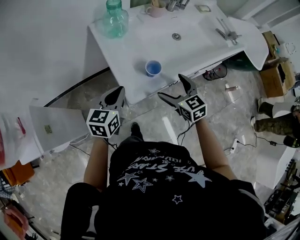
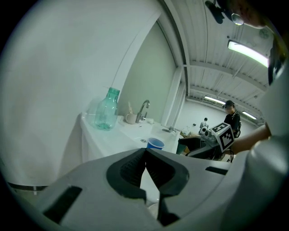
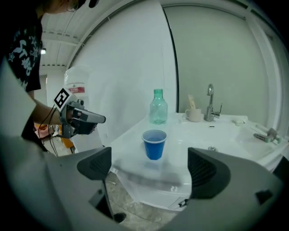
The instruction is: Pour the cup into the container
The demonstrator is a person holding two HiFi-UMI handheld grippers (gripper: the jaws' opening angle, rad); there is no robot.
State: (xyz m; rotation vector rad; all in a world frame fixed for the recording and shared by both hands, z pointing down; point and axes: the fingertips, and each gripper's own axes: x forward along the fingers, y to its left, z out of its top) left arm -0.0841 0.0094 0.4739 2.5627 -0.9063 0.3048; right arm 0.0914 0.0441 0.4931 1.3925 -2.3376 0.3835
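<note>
Standing at the near edge of a white sink surface (image 1: pixel 140 47), a person holds both grippers just short of it, over the stone-patterned floor (image 1: pixel 154 119).

Blue cup (image 1: pixel 153 68) – upright on the surface, close to the near edge, roughly between the lines of the two grippers and apart from both. Nothing touches it.

Green-tinted bottle (image 1: pixel 115 19) – upright at the far left corner of the surface, well apart from the cup. Its neck is open at the top as far as the gripper views show.

Right gripper (image 3: pixel 150 169) – jaws spread wide and empty. In its own view the cup sits centred beyond the gap, not between the pads; the bottle lines up behind the cup, farther off.

Left gripper (image 2: pixel 146 155) – jaw tips pressed together with nothing pinched between them. It hangs near the left end of the surface's near edge. Its view looks along the surface toward the bottle on the left and the cup farther right, with the right gripper's marker cube beyond.

Elsewhere on the surface: a drain (image 1: pixel 176 36) in the basin past the cup, a faucet (image 1: pixel 176 4) at the far edge, and a pale mug (image 1: pixel 156 9) just left of it with something standing in it, too small to identify.
</note>
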